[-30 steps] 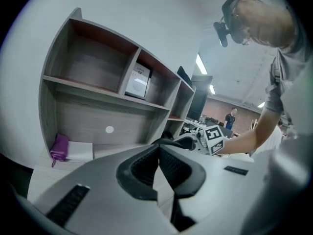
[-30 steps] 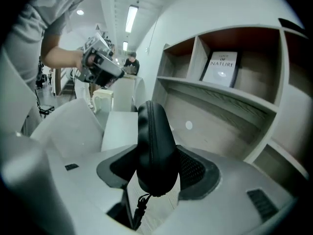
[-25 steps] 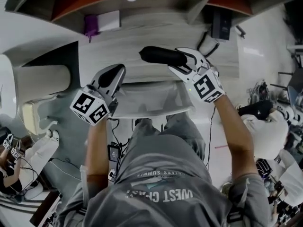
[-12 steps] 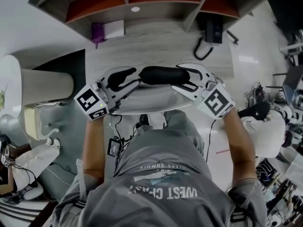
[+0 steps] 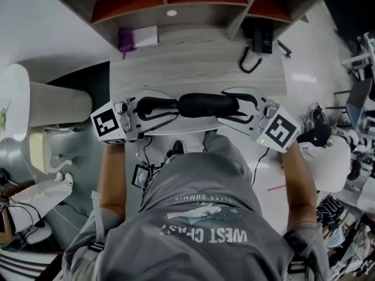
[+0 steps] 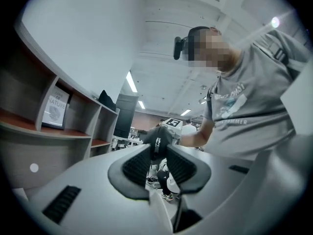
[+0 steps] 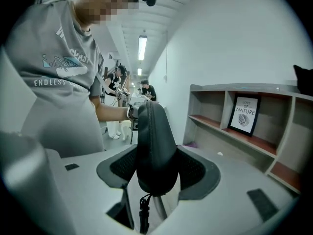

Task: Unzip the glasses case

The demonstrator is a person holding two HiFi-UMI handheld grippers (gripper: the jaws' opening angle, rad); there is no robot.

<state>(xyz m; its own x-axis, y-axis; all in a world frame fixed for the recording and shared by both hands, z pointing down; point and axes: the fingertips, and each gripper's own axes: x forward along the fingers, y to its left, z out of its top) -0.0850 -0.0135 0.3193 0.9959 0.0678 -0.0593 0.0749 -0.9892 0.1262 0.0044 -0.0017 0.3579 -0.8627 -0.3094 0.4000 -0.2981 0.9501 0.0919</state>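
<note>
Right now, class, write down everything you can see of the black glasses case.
The glasses case is black, oblong with rounded ends, in a matte leather-like skin with a seam along its edge, and looks zipped shut. It lies level in the air, clear of the desk. The right gripper clamps one end, where a dark cord dangles. At the other end the left gripper, whose jaws have just been closing, pinches the metal zip pull.
</note>
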